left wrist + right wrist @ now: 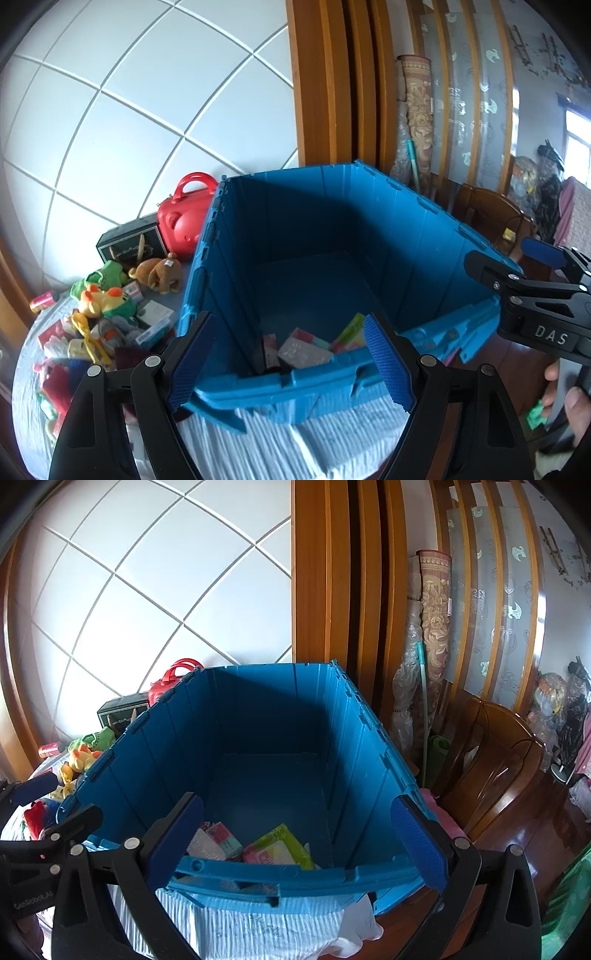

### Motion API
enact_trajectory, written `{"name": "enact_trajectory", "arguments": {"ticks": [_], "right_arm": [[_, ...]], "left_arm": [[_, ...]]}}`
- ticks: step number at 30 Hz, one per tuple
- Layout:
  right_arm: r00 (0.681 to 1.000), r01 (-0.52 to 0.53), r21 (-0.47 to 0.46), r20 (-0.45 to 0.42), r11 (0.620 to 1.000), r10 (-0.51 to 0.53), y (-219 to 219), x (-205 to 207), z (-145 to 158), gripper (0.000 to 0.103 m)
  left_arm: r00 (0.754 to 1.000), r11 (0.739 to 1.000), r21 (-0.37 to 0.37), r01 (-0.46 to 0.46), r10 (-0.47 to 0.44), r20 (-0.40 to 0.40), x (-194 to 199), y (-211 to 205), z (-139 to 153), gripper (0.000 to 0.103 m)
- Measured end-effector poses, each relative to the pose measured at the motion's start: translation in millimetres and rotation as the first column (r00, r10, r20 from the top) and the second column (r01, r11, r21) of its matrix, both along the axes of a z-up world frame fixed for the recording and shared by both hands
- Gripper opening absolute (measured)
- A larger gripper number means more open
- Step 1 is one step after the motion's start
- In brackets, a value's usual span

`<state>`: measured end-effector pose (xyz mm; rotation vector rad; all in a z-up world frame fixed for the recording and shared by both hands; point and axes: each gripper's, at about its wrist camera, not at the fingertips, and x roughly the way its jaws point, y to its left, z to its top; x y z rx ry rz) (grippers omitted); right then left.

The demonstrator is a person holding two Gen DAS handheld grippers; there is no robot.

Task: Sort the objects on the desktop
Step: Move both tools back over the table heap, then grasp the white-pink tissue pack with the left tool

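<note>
While both grippers hang above the near rim of a blue crate (314, 258), the left gripper (291, 362) holds its fingers spread apart with nothing between them, and the right gripper (295, 843) does the same at lower centre of its frame. Small packets (273, 849) lie on the crate floor near the front wall. Plush toys (103, 299) and other clutter sit on the clothed table at lower left, beside a red case (184, 218) against the tiled wall.
</note>
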<state>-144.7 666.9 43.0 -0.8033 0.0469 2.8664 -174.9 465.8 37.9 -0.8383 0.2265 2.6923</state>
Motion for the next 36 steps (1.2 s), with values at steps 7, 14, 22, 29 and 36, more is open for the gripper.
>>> {"name": "enact_trajectory", "arguments": {"ticks": [7, 14, 22, 29, 36], "right_arm": [[1.0, -0.003, 0.0, -0.006, 1.0, 0.003, -54.0, 28.4, -1.7, 0.103], [0.999, -0.051, -0.022, -0.01, 0.998, 0.051, -160.4, 60.4, -17.9, 0.103], [0.98, -0.15, -0.068, 0.12, 0.986, 0.157, -304.6, 72.2, -90.8, 0.103], [0.924, -0.189, -0.11, 0.317, 0.976, 0.215, -378.5, 59.9, -177.0, 0.103], [0.892, -0.16, -0.111, 0.409, 0.981, 0.192, -379.4, 50.5, -230.9, 0.103]], "left_arm": [[1.0, 1.0, 0.018, 0.007, -0.007, 0.003, 29.4, -66.2, -8.0, 0.082], [0.998, 0.998, -0.003, -0.056, 0.056, 0.041, 63.3, -183.6, -38.4, 0.082], [0.955, 0.979, -0.065, -0.194, 0.204, 0.214, 81.4, -322.9, -122.5, 0.082], [0.904, 0.972, -0.095, -0.214, 0.234, 0.358, 85.3, -364.0, -194.8, 0.082], [0.866, 0.971, -0.124, -0.205, 0.239, 0.439, 76.2, -350.1, -257.7, 0.082]]}}
